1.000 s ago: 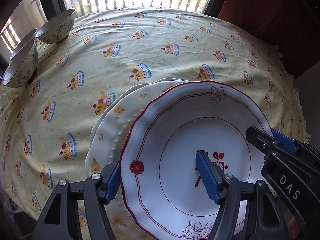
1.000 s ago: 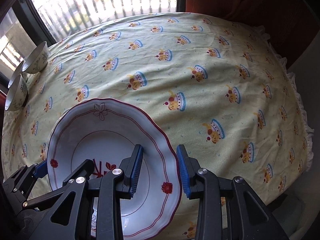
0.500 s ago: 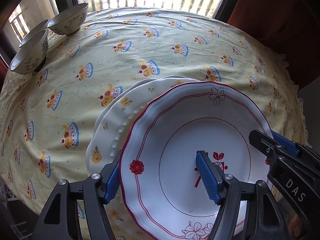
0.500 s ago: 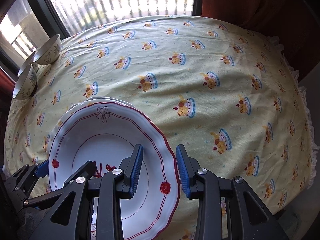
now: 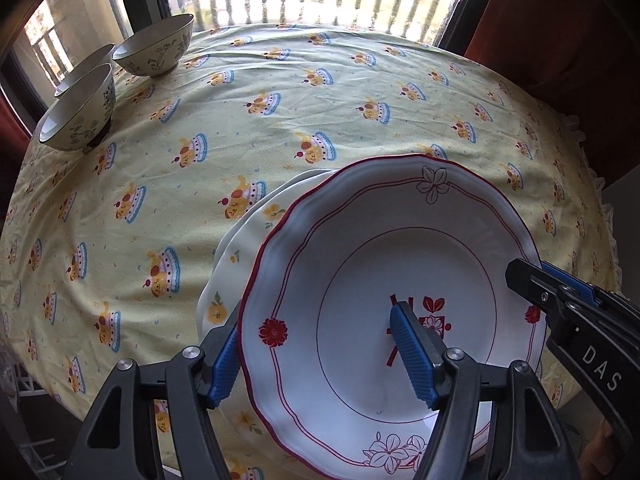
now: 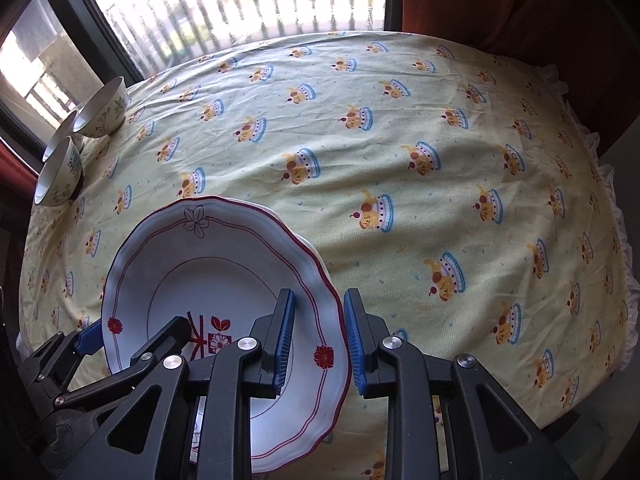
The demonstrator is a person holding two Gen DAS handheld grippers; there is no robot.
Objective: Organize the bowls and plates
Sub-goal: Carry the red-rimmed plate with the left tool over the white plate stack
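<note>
A white red-rimmed plate (image 5: pixel 372 280) lies over a stack of white plates with yellow fruit prints (image 5: pixel 240 256). My left gripper (image 5: pixel 324 356) is open and straddles the plate's left rim, one pad outside and one over the plate's well. My right gripper (image 6: pixel 318 340) is open and straddles the same plate's right rim (image 6: pixel 320 296); it shows at the right in the left wrist view (image 5: pixel 560 296). Three floral bowls stand at the far left: one alone (image 5: pixel 154 50), two close together (image 5: pixel 78 110).
The round table carries a yellow patterned cloth (image 6: pixel 400 140). A window with bars lies beyond its far edge, and a dark red chair or curtain (image 5: pixel 560 32) is at the right. The table's frilled edge (image 6: pixel 616 208) drops off at the right.
Both wrist views have pulled back and tilted up, so the bowls and window sit more in view. The red-rimmed plate stays between both grippers' jaws, over the stack.
</note>
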